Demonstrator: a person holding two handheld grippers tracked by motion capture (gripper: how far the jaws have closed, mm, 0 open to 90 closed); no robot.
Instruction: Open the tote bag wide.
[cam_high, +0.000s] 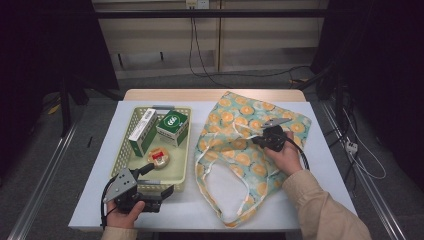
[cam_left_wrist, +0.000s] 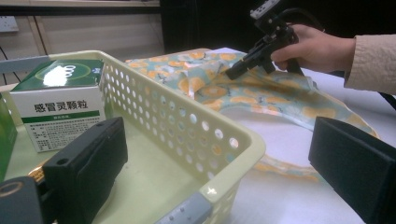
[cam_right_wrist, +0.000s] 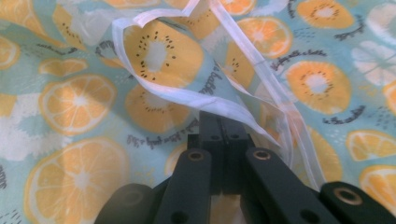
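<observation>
- Two grippers are at work: your right gripper (cam_high: 258, 139) has its jaws pressed together, pinching a fold of the fruit-print bag (cam_high: 235, 150) by its white-edged rim, which loops up just ahead of the jaw tips.
- Your left gripper (cam_high: 159, 176) has its jaws spread wide and holds nothing; one jaw sits inside the basket (cam_high: 183, 165), the other outside it, with the near wall between them.
- The bag lies flat on the desk (cam_high: 325, 165), beside the basket, its handles (cam_high: 215, 167) trailing toward you from the pinched spot.
- The step looks like opening the bag's mouth. Lift the pinched rim straight up and slowly, so only the top layer rises.
- If both layers come up together, let go and pinch closer to the white edge.
- Keep the grip firm; thin cloth may slip out of the jaws.
- The boxes (cam_high: 172, 127) wait ahead of your left jaws inside the basket; leave them until the mouth gapes.
</observation>
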